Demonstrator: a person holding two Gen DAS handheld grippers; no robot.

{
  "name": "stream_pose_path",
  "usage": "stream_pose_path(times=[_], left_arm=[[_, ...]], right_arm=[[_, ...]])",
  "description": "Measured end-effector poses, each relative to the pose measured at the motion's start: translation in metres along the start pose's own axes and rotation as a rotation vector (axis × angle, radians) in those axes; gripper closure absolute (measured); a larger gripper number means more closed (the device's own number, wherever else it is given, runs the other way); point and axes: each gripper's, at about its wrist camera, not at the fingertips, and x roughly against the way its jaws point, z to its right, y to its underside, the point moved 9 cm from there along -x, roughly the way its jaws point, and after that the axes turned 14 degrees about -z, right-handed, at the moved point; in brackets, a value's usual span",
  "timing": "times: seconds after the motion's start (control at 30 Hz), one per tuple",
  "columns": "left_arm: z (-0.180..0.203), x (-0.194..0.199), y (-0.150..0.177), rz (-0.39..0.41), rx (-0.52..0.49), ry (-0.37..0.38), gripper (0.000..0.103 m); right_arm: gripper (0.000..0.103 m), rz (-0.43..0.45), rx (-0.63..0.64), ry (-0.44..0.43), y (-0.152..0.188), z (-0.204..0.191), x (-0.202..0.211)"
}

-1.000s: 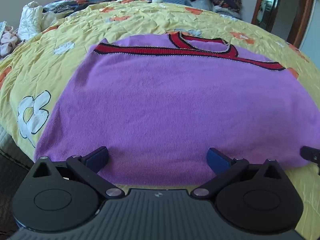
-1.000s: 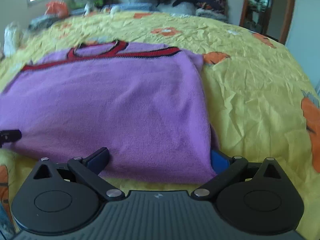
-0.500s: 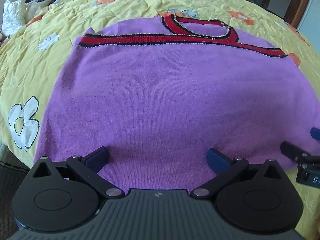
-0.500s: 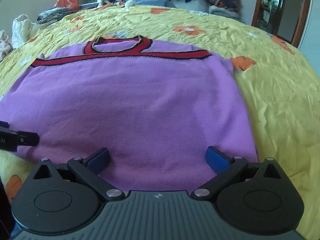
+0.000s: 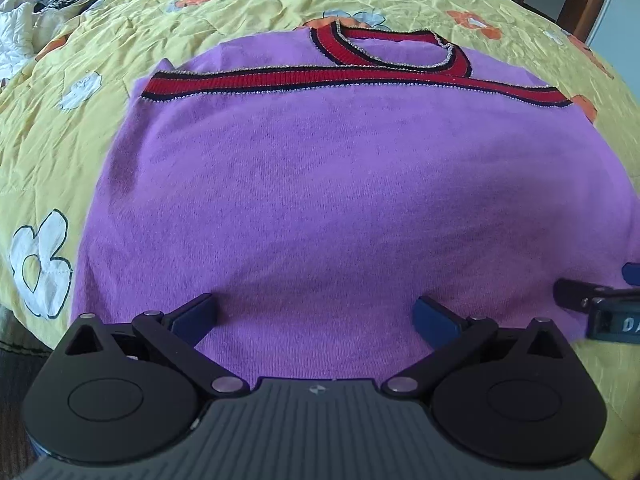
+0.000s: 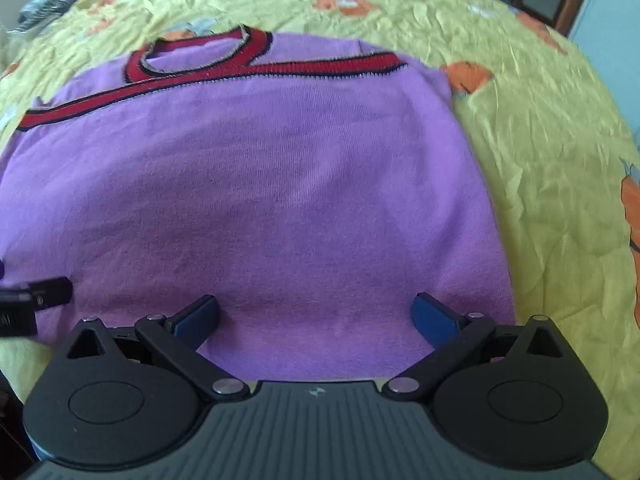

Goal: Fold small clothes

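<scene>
Two grippers of mine sit at the near hem of the purple sweater (image 5: 320,184), which lies flat on the yellow bedspread (image 5: 60,140). My left gripper (image 5: 314,316) and right gripper (image 6: 316,316) are both wide apart, holding nothing.

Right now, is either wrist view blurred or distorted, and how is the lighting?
Left wrist view: sharp, the purple sweater knit and red trim crisp, fisheye bulging the yellow bedspread. Right wrist view: soft motion blur, the trim and bedspread smeared. Both: even daylight, no glare, faint shadows under the open left gripper and right gripper.
</scene>
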Motion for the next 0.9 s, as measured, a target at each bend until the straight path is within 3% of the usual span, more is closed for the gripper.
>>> stream_pose_path(times=[0.17,0.33,0.43,0.6,0.67,0.77,0.9], left_arm=[[-0.003,0.004,-0.006,0.0,-0.041,0.034,0.0],[-0.058,0.035,-0.035,0.215,-0.021,0.037,0.0],[-0.112,0.04,-0.064,0.311,-0.01,0.111,0.0],[-0.178,0.023,-0.108,0.302,0.028,0.358,0.0],[-0.189,0.02,-0.122,0.322,0.042,0.412,0.0],[-0.186,0.017,-0.135,0.335,0.024,0.456,0.0],[-0.171,0.002,-0.142,0.306,-0.02,0.429,0.0]], right_arm=[[0.0,0.058,0.002,-0.004,0.002,0.0,-0.002],[0.0,0.155,0.0,-0.003,0.007,0.0,0.0],[0.0,0.195,-0.012,0.006,0.009,0.0,0.002],[0.0,0.306,0.007,0.022,0.014,-0.017,0.019],[0.0,0.367,0.064,0.049,0.016,-0.033,0.029],[0.0,0.431,0.181,0.086,0.018,-0.066,0.044],[0.0,0.469,0.288,0.032,0.021,-0.104,0.055]])
